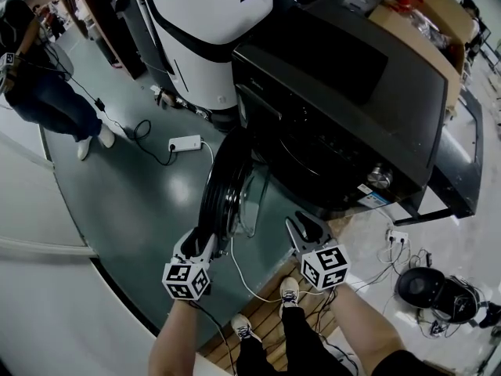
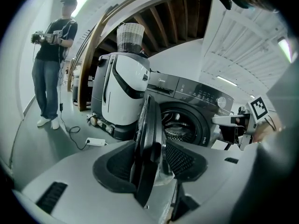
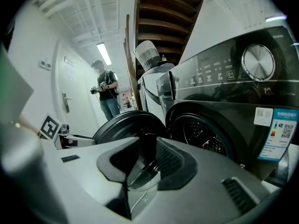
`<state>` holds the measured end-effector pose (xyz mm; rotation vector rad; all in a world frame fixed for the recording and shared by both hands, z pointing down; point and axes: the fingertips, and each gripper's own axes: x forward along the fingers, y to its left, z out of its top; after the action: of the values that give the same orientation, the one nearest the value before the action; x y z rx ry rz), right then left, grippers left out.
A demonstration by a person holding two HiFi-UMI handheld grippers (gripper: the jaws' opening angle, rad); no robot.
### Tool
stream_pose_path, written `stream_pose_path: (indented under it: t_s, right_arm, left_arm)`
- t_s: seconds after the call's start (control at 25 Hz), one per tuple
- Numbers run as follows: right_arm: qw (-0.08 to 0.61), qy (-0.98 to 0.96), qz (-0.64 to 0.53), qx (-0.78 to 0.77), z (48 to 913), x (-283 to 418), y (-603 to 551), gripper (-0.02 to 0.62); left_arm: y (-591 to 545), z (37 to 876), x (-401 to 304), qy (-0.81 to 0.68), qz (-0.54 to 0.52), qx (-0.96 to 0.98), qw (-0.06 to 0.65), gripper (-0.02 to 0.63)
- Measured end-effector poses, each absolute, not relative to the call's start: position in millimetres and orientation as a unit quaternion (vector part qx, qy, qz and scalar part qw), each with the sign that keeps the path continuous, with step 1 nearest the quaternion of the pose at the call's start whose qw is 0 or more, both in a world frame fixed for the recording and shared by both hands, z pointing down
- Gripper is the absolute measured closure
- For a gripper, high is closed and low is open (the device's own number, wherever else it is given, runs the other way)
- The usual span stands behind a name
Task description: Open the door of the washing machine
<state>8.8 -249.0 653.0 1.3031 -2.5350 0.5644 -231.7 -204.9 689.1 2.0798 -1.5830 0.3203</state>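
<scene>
Door [image 1: 223,186] stands swung well out from the washer, edge-on toward the person, hinged on its left, its glass bowl facing the machine. The left gripper [image 1: 197,243] is clamped on the door's lower rim, a pad against each face. Just right of it the right gripper [image 1: 307,227] hangs near the bowl with its jaws parted and nothing pressed between them; only the glass shows beyond the gap. Further right the washer [image 1: 344,108] shows its drum mouth [image 2: 180,125] fully uncovered, so the opening looks as good as done; what seems left is to let go, perhaps after a little more swing. On the panel sit small icons beside a round dial [image 3: 258,62], and below it a white and blue sticker [image 3: 280,133] with square codes, its print too small to read; a small logo on the panel is likewise illegible.
</scene>
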Motion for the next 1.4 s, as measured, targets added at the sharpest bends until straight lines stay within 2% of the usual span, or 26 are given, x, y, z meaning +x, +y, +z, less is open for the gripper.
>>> stream_pose_path:
  t_s: [0.52, 0.96, 1.08, 1.24, 1.4]
  right_arm:
    - [0.105, -0.858, 0.183, 0.468, 618.3, 15.8, -230.1, 0.469]
    - [0.080, -0.845, 0.156, 0.506, 547.5, 20.3, -168.6, 0.494]
    - [0.075, -0.841, 0.149, 0.515, 525.7, 18.0, -144.9, 0.543]
    - [0.071, -0.838, 0.140, 0.523, 500.0, 9.8, -110.1, 0.577]
    - [0.066, -0.836, 0.126, 0.529, 474.8, 1.4, -73.9, 0.578]
  left_arm:
    - [-183.3, 649.9, -228.1, -0.567, 0.117, 0.782, 0.231, 0.383]
    - [-116.2, 559.8, -204.5, -0.525, 0.067, 0.827, 0.188, 0.388]
    - [-89.8, 534.1, -200.6, -0.510, 0.061, 0.841, 0.171, 0.432]
    - [-59.0, 499.7, -196.5, -0.484, 0.049, 0.861, 0.148, 0.564]
    - [-34.1, 470.3, -195.4, -0.464, 0.043, 0.874, 0.138, 0.583]
